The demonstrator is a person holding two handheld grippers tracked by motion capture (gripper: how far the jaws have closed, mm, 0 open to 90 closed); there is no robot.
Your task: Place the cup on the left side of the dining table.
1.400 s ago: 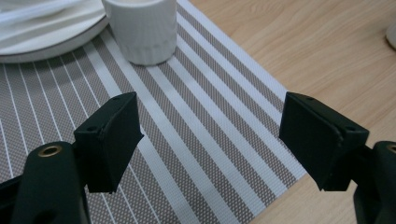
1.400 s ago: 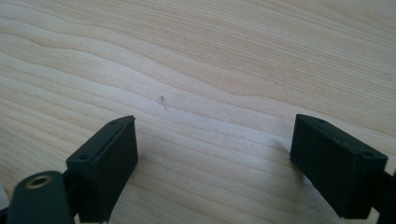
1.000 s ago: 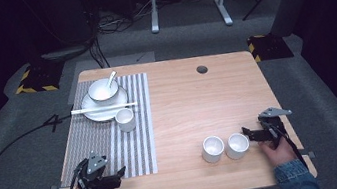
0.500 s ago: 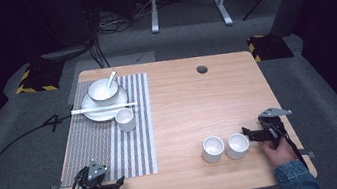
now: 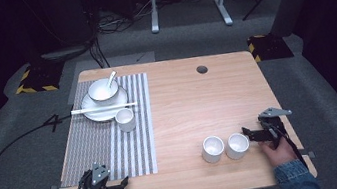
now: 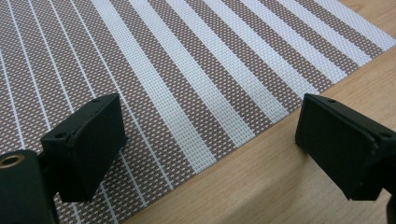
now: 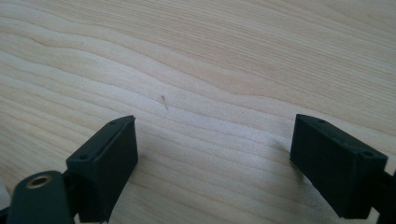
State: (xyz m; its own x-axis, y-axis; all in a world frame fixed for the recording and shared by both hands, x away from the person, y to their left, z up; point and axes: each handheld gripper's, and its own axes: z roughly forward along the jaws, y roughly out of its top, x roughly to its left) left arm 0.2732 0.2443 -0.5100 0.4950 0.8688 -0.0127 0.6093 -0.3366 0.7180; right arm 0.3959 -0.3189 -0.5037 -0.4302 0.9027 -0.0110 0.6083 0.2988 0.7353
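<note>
Scanning for labels, I found no writing I could read on anything. My left gripper [image 5: 120, 187] sat at the near left corner of the table [image 5: 198, 105], jaws spread wide with nothing between them, over the near edge of the striped placemat [image 6: 187, 70]; since a second earlier it had drawn back toward that corner. My right gripper [image 5: 248, 133] kept its place just beside the right-hand white cup [image 5: 237, 145], jaws wide over bare wood. The left-hand white cup [image 5: 213, 148] stood touching its twin. Farther off, the bowl with spoon [image 5: 103, 89], plate [image 5: 103, 112], chopsticks [image 5: 103, 108] and small cup [image 5: 125, 119] were unmoved.
</note>
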